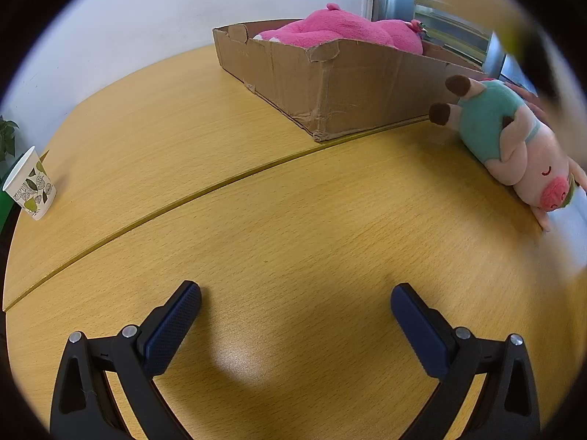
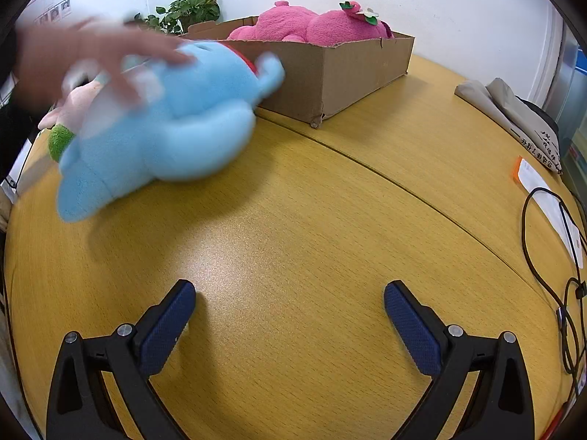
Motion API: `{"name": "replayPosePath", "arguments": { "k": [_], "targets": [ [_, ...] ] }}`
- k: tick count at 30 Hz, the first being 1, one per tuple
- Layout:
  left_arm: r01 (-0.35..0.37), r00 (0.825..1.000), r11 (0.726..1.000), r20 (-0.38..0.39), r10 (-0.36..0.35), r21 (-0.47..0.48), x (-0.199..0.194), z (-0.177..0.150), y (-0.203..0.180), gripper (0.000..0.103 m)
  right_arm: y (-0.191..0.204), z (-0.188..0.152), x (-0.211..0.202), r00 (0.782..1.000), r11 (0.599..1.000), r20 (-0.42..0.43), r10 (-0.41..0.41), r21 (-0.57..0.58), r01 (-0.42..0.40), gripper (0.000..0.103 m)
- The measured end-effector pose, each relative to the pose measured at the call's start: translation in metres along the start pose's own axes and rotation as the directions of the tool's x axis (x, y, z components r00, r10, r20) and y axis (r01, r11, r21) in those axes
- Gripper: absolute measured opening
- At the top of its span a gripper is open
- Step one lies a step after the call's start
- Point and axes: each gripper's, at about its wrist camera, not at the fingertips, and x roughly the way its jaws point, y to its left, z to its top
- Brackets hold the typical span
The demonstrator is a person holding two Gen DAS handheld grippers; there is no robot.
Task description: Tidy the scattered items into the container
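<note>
A cardboard box (image 1: 352, 88) stands on the wooden table with a pink plush toy (image 1: 341, 33) inside; the box (image 2: 352, 69) and pink plush (image 2: 312, 24) also show in the right wrist view. A pig plush in a teal shirt (image 1: 513, 143) lies on the table right of the box. A light blue plush (image 2: 161, 132) lies blurred on the table left of the box, with a bare hand (image 2: 84, 58) on it. My left gripper (image 1: 295, 326) is open and empty low over the table. My right gripper (image 2: 290, 322) is open and empty too.
A leaf-print paper cup (image 1: 31, 185) stands at the table's left edge. A beige folded bag (image 2: 513, 117), an orange-edged paper slip (image 2: 546, 198) and black cables (image 2: 565, 286) lie at the right. A potted plant (image 2: 187, 9) stands behind the box.
</note>
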Motion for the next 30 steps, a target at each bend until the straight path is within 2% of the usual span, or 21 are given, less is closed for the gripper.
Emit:
{"name": "replayPosePath", "arguments": {
  "k": [14,15,30],
  "targets": [
    [-0.006,1.000,1.000,0.000,0.006,-0.008,-0.0002,0.0003,0.0000,0.103,0.0001,-0.0001,0.0004,1.000,1.000,0.000,0.000,0.000,0.000,0.103],
    [-0.037,0.999,0.998,-0.001,0.037,-0.047,-0.0001,0.0001,0.0000,0.103,0.0001,-0.0001,0.0005,1.000,1.000,0.000,0.000,0.000,0.000,0.103],
    [-0.037,0.999,0.998,-0.001,0.037,-0.047,-0.0011,-0.0008,0.0008,0.103,0.0000,-0.0001,0.0005,1.000,1.000,0.000,0.000,0.000,0.000,0.103]
  ]
}}
